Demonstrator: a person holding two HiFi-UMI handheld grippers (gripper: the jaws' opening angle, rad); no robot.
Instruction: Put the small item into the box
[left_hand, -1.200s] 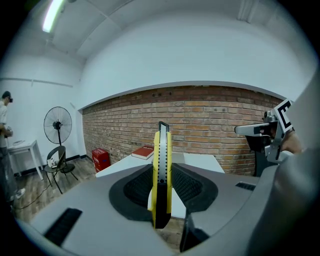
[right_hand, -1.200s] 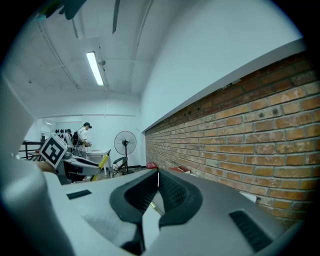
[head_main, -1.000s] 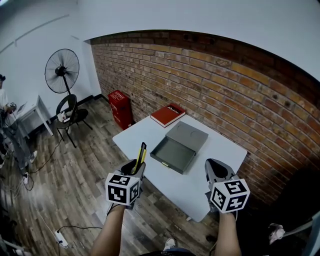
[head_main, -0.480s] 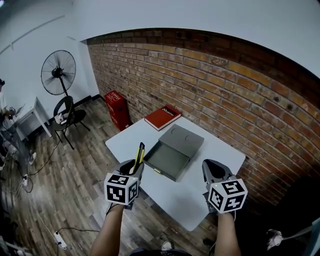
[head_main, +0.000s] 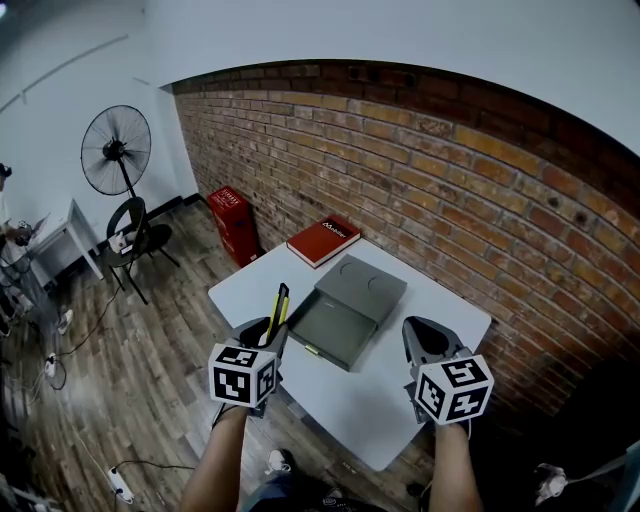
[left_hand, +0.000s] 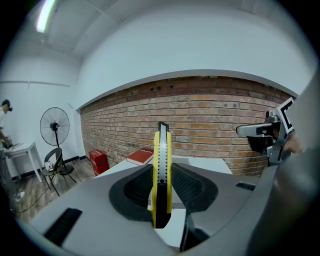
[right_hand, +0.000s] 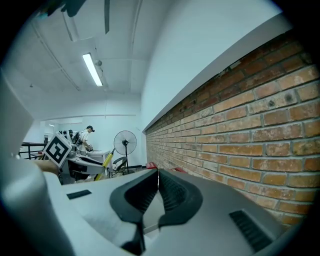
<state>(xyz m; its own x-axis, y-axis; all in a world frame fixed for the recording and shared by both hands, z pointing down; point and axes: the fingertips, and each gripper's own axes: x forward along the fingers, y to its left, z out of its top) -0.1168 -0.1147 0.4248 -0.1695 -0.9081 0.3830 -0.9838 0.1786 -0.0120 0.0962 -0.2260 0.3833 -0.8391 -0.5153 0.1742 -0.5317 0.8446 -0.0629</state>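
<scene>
We are carrying the utility knife (left_hand: 162, 170) upright in the left tool (head_main: 266, 336). Its jaws are pressing on the yellow body from both sides, with the top end standing well above the pads. The right tool (head_main: 428, 342) is travelling alongside with its jaws closed together and nothing between them. Compared with a second ago, both tools are now nearer the bench (head_main: 400, 400). The open grey box (head_main: 325, 330), which was lying well ahead, is now sitting just ahead of the left tool and a little to its right, between the two tools. Its lid (head_main: 362, 285) is lying on the far side, with the red book (head_main: 322, 240) beyond that. We judge the approach nearly finished. What remains is reaching the knife forward over the tray, lowering it inside and opening the jaws.
</scene>
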